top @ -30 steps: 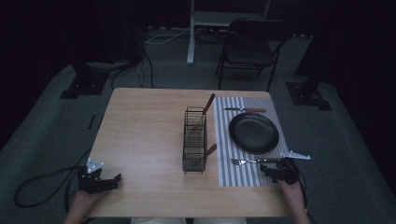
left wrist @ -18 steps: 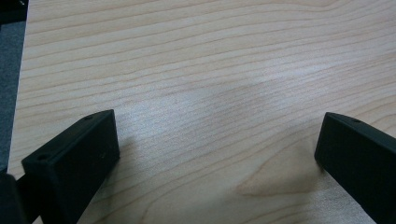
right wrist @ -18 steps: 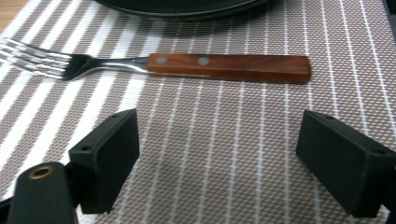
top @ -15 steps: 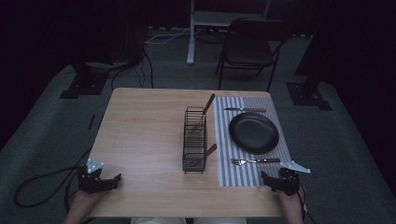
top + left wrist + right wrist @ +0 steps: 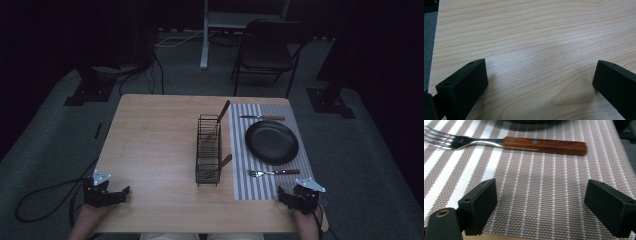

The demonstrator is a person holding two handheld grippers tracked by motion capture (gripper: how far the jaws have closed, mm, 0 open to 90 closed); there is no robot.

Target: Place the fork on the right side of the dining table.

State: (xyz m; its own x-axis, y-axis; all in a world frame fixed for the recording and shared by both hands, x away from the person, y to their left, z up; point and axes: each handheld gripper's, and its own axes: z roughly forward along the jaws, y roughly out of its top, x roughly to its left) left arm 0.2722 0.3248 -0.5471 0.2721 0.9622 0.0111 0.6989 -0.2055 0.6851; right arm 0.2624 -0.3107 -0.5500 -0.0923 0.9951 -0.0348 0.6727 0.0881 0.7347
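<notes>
Black jaws of the right gripper [image 5: 541, 207] stand spread and hold nothing, just short of the fork [image 5: 506, 143], which lies flat on the striped placemat [image 5: 240, 187] beside the black plate [image 5: 271, 142]. That place setting looks nearly finished: a knife [image 5: 262, 118] lies beyond the plate. Two wooden-handled utensils remain in the wire caddy [image 5: 208, 150]. Nothing blocks the way. Left gripper [image 5: 540, 85], spread and empty, rests on bare wooden table [image 5: 529, 37].

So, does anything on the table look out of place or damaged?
Nothing looks damaged or spilled. The wooden-handled fork lies flat on the striped placemat before the round black plate, and a wooden-handled knife lies behind it. Two wooden-handled utensils lean in the black wire rack, which is normal.
</notes>
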